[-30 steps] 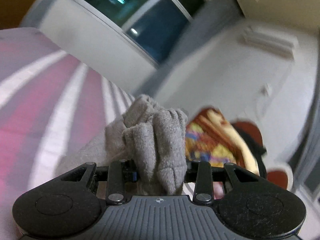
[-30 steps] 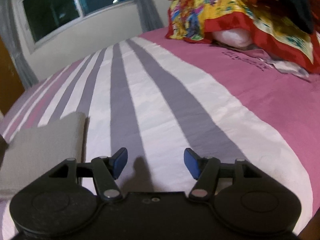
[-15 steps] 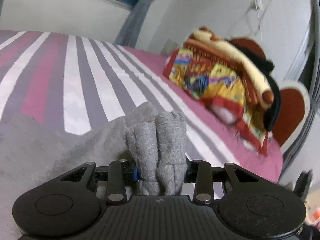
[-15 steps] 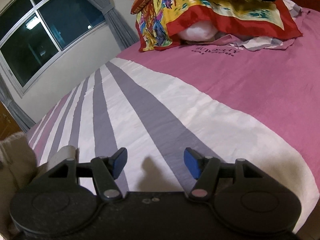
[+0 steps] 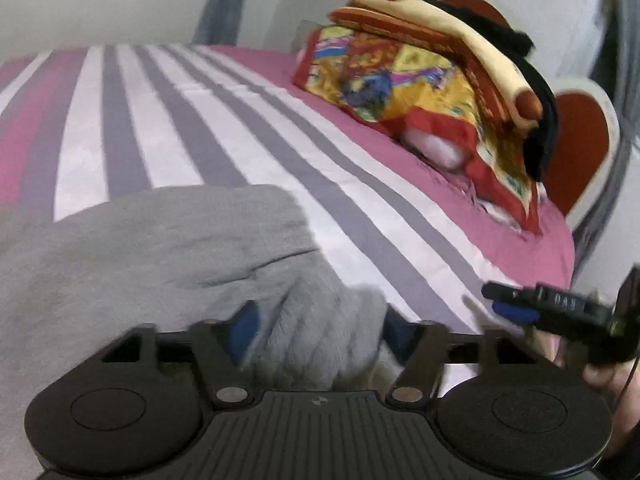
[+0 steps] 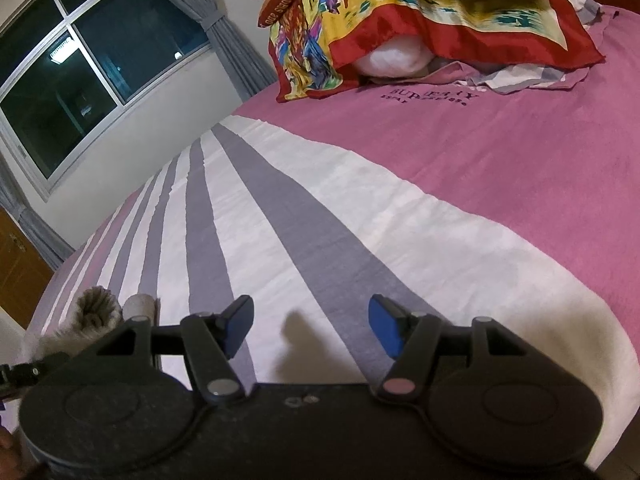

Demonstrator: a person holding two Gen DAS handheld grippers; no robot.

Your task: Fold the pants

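— Grey knit fabric first: the soft grey pants (image 5: 160, 264) lie low on the left side of the bed, and a bunched fold of them stands between the blue pads of the left gripper (image 5: 318, 326). How do its jaws stand?

— Spread. They have just been opening, and the blue pads sit off the bunch on both sides, so the cloth is between them but not pinched. That gripper points downward at the pants.

— And the right gripper (image 6: 310, 326)?

— Also spread, with nothing between its pads, only its shadow on the sheet. It hangs low over the near edge of the bed, angled down. In the left wrist view it shows at the right edge, just beside the left one, apart from the cloth.

— Where is open room?

— Ahead of the right gripper: the pink, white and grey striped bedsheet (image 6: 280, 216) lies bare out to the far side. The pants' rounded edge ends on the stripes, just left of that gripper.

— Farther back?

— A red and yellow patterned pillow pile (image 6: 400, 12) at the head of the bed, on the pink part. Behind, a dark window (image 6: 80, 72) with a grey curtain (image 6: 224, 36) beside it in a white wall.
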